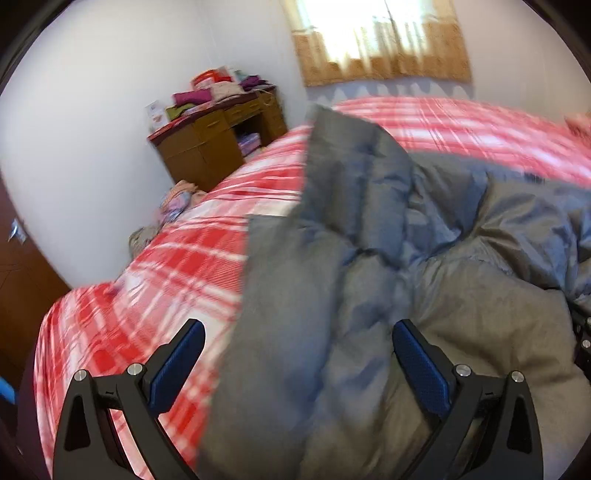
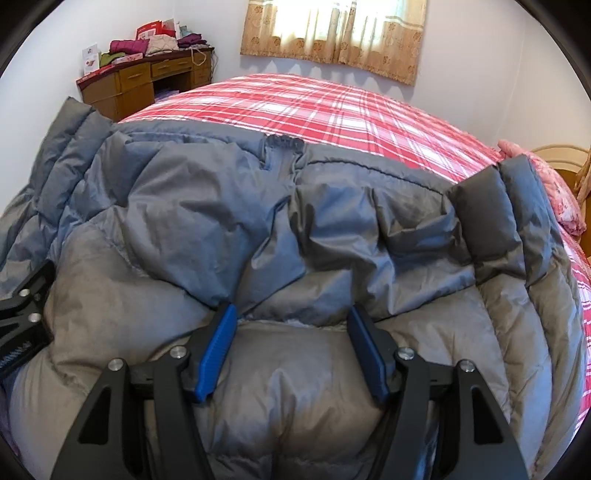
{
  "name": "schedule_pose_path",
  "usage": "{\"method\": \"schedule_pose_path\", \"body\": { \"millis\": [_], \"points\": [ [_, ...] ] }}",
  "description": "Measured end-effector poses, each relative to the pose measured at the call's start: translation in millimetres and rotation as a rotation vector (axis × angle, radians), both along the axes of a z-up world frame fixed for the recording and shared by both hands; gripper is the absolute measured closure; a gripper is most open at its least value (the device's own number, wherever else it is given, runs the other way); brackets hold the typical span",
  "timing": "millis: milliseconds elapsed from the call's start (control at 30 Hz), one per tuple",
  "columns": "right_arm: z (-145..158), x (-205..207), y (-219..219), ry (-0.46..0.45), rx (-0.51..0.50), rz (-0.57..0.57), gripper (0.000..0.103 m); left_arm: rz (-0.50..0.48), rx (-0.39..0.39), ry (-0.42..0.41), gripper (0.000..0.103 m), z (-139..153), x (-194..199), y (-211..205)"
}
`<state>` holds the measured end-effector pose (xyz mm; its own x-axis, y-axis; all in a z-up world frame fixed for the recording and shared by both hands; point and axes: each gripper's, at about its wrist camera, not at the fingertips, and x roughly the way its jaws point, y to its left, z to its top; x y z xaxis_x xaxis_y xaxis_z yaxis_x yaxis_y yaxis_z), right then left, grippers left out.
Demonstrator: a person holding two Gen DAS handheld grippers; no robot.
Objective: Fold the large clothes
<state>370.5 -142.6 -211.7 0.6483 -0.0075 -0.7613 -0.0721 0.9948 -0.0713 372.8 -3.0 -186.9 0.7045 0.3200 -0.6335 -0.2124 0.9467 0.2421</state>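
- Left gripper (image 1: 298,334): held low over the near left part of the bed, pointing across it; fingers spread wide with nothing clamped; left pad over the plaid cover, right pad over the jacket fabric; view blurred
- Right gripper (image 2: 291,319): held low over the near middle of the jacket, pointing toward the far wall; fingers parted to a moderate gap, puffed fabric bulging up between the blue pads (image 2: 218,347); whether the pads press the fabric cannot be told, no firm pinch visible
- Left gripper also seen at the left edge of the right wrist view, just beside the jacket's near left side
- Count: two grippers, one jacket, one bed, one desk, one curtain
- Grey padded jacket (image 2: 207,206): spread across the near half of the bed, quilted in puffy channels, matte grey with heavy creases and a slight sheen on the ridges
- One sleeve (image 2: 62,155) extended toward the far left, lying on the plaid cover; the other sleeve (image 2: 517,206) at the right, bent upward with a darker cuff end
- Small dark patch (image 2: 286,142) at the far middle edge of the jacket, detail too small to identify
- Bed (image 2: 332,107): red and white plaid cover, exposed beyond the jacket
- Wooden desk (image 2: 140,83) in the far left corner, piled with folded textiles and boxes
- Patterned tan curtain (image 2: 332,33) on the far wall, backlit
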Motion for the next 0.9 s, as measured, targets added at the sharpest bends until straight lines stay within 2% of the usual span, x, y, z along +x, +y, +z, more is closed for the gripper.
{"method": "schedule_pose_path", "body": {
  "millis": [33,67,133,300,433,567,600,733,833,900],
  "points": [
    [9.5,-13.9,-2.5,-0.018,0.014,-0.004,0.036,0.012,-0.009,-0.032,0.001,7.8,-13.3,7.2],
    [17.6,-29.2,-3.3,-0.048,0.019,0.001,0.029,0.038,-0.002,-0.058,0.001,13.0,-29.5,17.1],
    [24.5,-61.1,-1.5,-0.102,0.007,0.021,0.019,0.056,-0.021,-0.031,0.001,7.1,-45.0,31.6],
    [-1.6,-81.0,6.0,-0.103,-0.016,0.007,0.019,0.076,-0.165,0.033,0.001,-21.6,-55.7,54.8],
    [-13.5,-75.6,19.8,-0.114,-0.097,0.012,0.018,0.058,-0.220,0.043,0.001,-23.8,-51.8,53.5],
    [-13.9,-72.2,16.3,-0.095,-0.078,0.016,0.017,0.034,-0.332,0.066,0.001,-30.6,-46.5,64.3],
    [-13.9,-71.5,17.3,-0.094,-0.085,0.015,0.017,0.027,-0.332,0.067,0.004,-31.6,-46.8,65.0],
    [-13.8,-73.4,20.6,-0.098,-0.109,0.013,0.018,-0.022,-0.315,0.061,0.018,-29.4,-47.9,55.4],
    [-13.7,-76.6,25.6,-0.100,-0.119,0.013,0.018,-0.057,-0.313,0.051,0.033,-27.0,-51.2,49.4],
    [-10.0,-78.6,22.9,-0.093,-0.089,0.025,0.018,-0.121,-0.315,0.046,0.059,-24.7,-53.8,43.1]
  ]
}}
